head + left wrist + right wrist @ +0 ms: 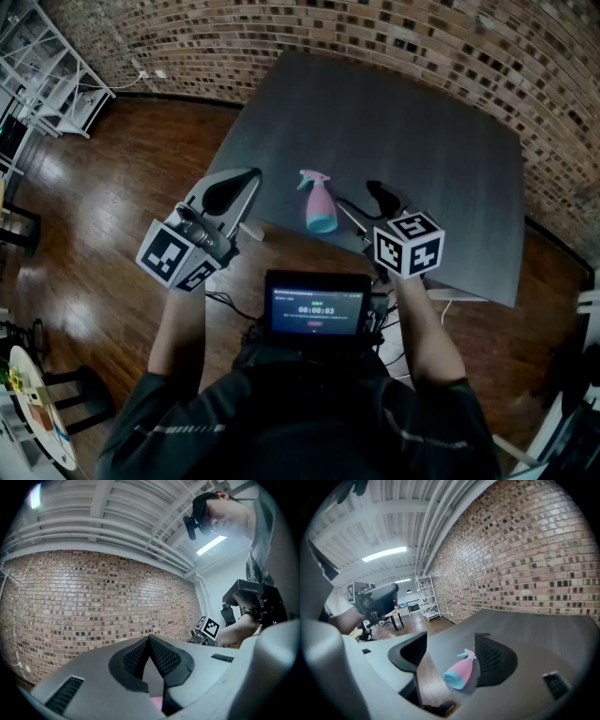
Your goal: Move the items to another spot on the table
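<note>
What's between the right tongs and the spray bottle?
No object: only the bare table edge lies between the right tongs and the spray bottle, as the right gripper view shows.

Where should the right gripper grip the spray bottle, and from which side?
Probably across the wide body of the spray bottle, near its blue base, right gripper coming from the near edge of the table: it lies on its side, base toward the person, narrowing to the nozzle.

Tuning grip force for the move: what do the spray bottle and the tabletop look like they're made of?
Spray bottle: likely plastic. Smooth, opaque pink body with a light blue base and no glassy glints.
Table: dark grey matte top with faint streaks like grain and no sharp reflections. Probably laminate or painted board, though the look alone doesn't settle which.
</note>
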The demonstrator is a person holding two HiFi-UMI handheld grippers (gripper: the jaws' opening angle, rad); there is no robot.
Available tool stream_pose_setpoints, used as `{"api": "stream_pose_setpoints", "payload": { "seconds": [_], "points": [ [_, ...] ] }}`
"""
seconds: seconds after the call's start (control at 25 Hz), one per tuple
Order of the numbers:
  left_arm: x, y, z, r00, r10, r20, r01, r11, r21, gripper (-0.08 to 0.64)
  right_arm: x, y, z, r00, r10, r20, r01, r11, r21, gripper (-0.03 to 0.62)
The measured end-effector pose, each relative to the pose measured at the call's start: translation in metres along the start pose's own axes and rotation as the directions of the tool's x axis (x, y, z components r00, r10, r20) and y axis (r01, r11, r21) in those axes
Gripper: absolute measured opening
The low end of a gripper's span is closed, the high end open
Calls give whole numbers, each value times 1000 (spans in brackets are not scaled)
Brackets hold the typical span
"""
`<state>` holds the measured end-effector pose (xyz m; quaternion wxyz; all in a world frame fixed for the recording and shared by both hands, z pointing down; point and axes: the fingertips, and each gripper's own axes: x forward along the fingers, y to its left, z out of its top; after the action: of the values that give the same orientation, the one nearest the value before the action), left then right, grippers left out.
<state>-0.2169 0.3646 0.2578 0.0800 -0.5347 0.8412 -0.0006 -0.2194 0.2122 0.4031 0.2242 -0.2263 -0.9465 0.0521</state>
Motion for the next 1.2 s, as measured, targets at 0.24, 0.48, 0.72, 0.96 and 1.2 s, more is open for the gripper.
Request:
{"api": "stream_pose_setpoints", "payload": {
  "seconds": [0.24,0.48,0.72,0.96,1.2],
  "points": [
    [-8,63,-8,1000,-18,-7,18,1000,-3,-3,84,-15,-25,990,-46,-130,54,997,62,331],
    [0,120,-25,998,-64,15,64,997,-35,-3,160,-36,-78,947,-37,-319,127,956,266,411],
    [15,156,-46,992,-123,38,124,991,-51,-3,200,-45,-136,866,-60,-496,233,926,296,483],
    [25,175,-63,987,-155,46,159,981,-110,-3,210,-51,-174,791,-50,-609,282,914,291,483],
    [26,188,-74,985,-166,42,171,975,-142,-3,216,-47,-201,726,-3,-688,299,902,311,482]
  ]
}}
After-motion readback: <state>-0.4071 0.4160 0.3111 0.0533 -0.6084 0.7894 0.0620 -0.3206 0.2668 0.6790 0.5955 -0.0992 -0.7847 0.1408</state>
